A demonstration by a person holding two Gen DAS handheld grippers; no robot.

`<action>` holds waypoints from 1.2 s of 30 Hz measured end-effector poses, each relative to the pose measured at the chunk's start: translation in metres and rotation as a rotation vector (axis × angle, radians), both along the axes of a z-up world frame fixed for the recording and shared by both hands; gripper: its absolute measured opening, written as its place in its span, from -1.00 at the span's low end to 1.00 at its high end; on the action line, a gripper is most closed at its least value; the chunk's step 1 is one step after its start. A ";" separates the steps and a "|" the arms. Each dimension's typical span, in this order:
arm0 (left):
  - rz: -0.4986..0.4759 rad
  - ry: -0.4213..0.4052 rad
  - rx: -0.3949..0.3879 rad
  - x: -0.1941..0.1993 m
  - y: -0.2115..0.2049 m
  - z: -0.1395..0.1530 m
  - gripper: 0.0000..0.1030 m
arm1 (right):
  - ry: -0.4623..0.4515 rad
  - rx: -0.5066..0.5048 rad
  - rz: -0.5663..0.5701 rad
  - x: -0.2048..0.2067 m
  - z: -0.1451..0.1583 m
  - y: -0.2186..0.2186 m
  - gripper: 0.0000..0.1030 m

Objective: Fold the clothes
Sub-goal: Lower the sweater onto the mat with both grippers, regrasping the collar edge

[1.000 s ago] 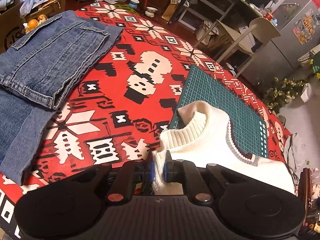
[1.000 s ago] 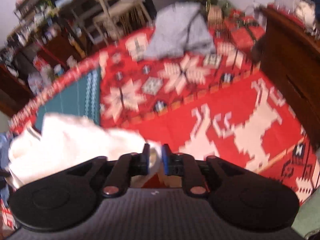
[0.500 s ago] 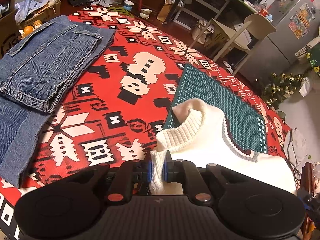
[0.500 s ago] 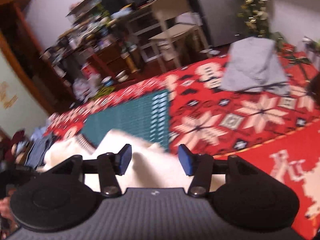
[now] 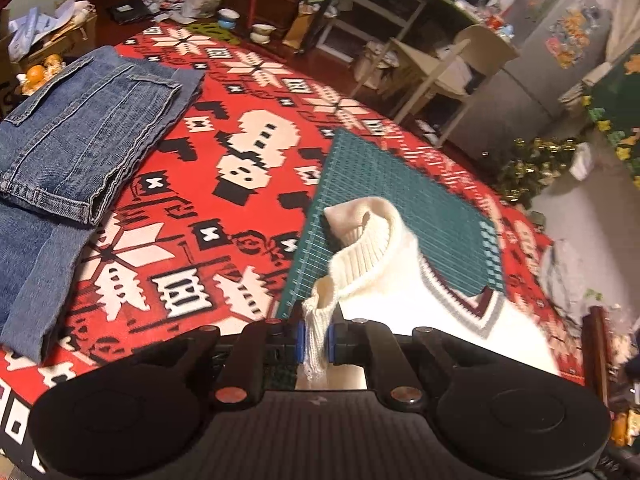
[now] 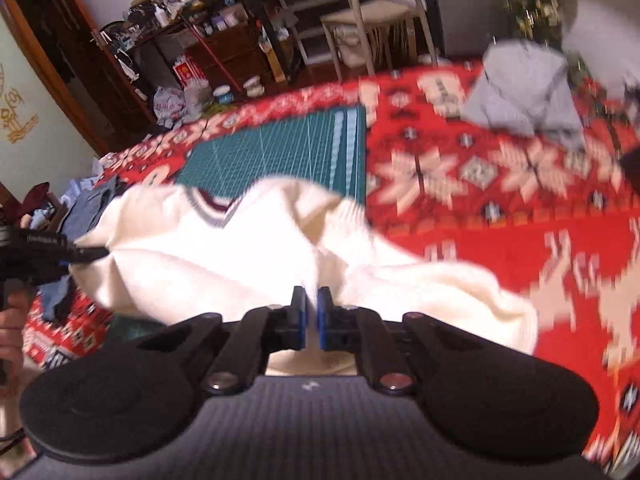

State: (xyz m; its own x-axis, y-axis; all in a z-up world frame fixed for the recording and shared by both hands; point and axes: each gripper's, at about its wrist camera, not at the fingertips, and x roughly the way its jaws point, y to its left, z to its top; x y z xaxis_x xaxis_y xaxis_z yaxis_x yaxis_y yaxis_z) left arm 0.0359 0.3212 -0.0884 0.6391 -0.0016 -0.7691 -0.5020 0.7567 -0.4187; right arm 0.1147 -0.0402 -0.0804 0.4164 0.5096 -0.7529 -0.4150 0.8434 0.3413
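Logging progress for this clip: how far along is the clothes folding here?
Done: the jeans lie folded on the red patterned cloth. In hand: the white knit sweater, over the green cutting mat; the left gripper pinches its ribbed edge, and the right gripper is closing on another fold. Left: folding the sweater, then the crumpled grey garment behind.

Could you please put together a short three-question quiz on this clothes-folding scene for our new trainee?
1. True or false: the left gripper is shut on the white sweater.
2. What lies under the sweater's collar end? A) a green cutting mat B) a wooden board C) a towel
3. Which folded garment lies to the left in the left wrist view?

Key:
1. True; ribbed knit sits between its pads.
2. A, the green cutting mat.
3. The blue jeans, on the red patterned cloth.
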 end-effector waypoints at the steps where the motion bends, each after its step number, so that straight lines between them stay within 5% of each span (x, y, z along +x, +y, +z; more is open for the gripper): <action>1: -0.005 -0.004 -0.014 -0.004 0.000 0.000 -0.84 | 0.024 -0.005 -0.003 -0.005 -0.004 -0.002 -0.89; 8: 0.010 0.018 -0.051 -0.010 0.003 -0.004 -0.75 | 0.084 -0.062 -0.024 -0.012 -0.018 0.003 -0.84; 12: 0.028 0.000 -0.046 -0.011 0.006 -0.002 -0.36 | 0.051 0.022 -0.046 -0.014 -0.006 -0.010 -0.59; 16: 0.034 -0.037 -0.035 -0.011 0.008 0.002 -0.17 | -0.017 0.126 -0.100 -0.007 0.014 -0.023 -0.35; 21: -0.001 -0.033 0.004 0.009 0.004 0.000 0.00 | -0.059 0.162 -0.129 0.016 0.016 -0.016 -0.28; 33: -0.159 0.070 0.046 0.074 -0.021 -0.031 -0.12 | -0.060 0.027 -0.031 0.072 -0.026 0.058 0.11; 36: -0.193 0.080 0.053 0.083 -0.027 -0.037 -0.63 | -0.078 -0.011 -0.008 0.076 -0.034 0.072 -0.52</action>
State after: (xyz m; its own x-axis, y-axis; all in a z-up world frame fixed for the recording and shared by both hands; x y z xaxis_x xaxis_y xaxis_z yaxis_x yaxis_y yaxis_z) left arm 0.1191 0.2940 -0.1255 0.5676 -0.0758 -0.8198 -0.3760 0.8620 -0.3400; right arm 0.1907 0.0317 -0.1145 0.4783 0.4980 -0.7234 -0.4333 0.8503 0.2989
